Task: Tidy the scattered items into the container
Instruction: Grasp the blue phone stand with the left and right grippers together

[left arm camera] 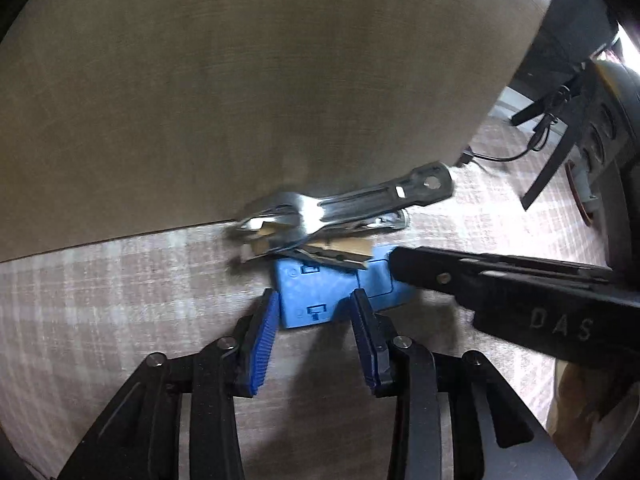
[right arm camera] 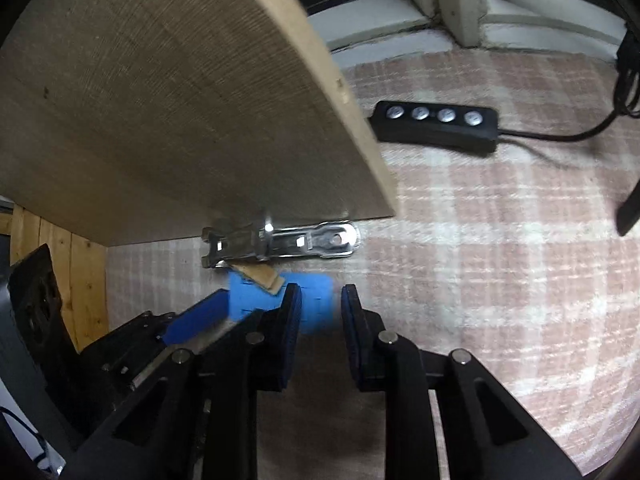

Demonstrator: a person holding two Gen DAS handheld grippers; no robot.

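Both tools down over one small pile on the plaid cloth [right arm camera: 480,240], just off the corner of the wooden board [right arm camera: 160,100]. Left gripper [left arm camera: 316,316] with pads apart, straddling the near end of the blue block [left arm camera: 320,292]; no pressing contact visible, so likely lining up for a pinch. Right gripper [right arm camera: 320,312] in from three o'clock in the left view, jaws partly apart around the block's other end, pads not seen biting. Probably a two-handed approach because of the stacked pile.

Blue block: flat, rectangular plastic, small moulded slots on top, lying at centre. Across its far edge, at twelve o'clock, a wooden clothespin [left arm camera: 344,246], and over that a shiny metal clip [left arm camera: 344,204] with a hole at its tail, pointing toward two o'clock. No container in view. Black button remote [right arm camera: 436,126] at one o'clock in the right view, well apart.
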